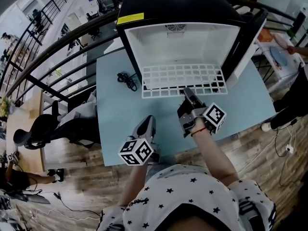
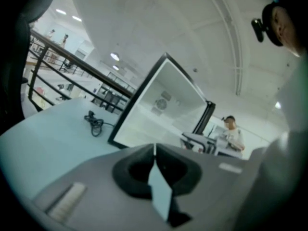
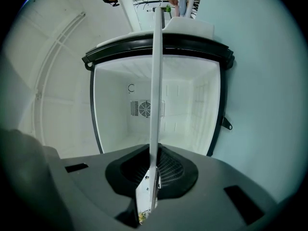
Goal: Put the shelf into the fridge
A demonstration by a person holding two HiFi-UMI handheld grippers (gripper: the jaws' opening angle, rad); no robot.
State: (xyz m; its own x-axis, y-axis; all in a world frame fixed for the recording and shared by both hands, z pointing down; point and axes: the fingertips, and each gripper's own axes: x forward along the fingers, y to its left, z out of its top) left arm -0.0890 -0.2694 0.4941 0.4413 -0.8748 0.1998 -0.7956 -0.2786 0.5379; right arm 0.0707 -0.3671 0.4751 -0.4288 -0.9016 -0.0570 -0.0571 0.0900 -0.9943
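A small black fridge (image 1: 178,4) stands open on the light blue table (image 1: 115,129), its white inside facing me. The white wire shelf (image 1: 183,78) lies flat in the fridge's mouth, with its front edge sticking out over the table. My right gripper (image 1: 188,96) is shut on that front edge, right of its middle. In the right gripper view the shelf (image 3: 155,81) runs edge-on from between the jaws into the fridge (image 3: 192,109). My left gripper (image 1: 148,124) is shut and empty, nearer to me and apart from the shelf. Its view shows the fridge (image 2: 163,105) ahead.
The fridge door (image 1: 250,37) hangs open at the right. A black coiled cable (image 1: 127,80) lies on the table left of the fridge. A dark railing (image 1: 53,57) runs behind the table at the left, with a chair (image 1: 33,131) below it. A person (image 2: 231,129) sits beyond the fridge.
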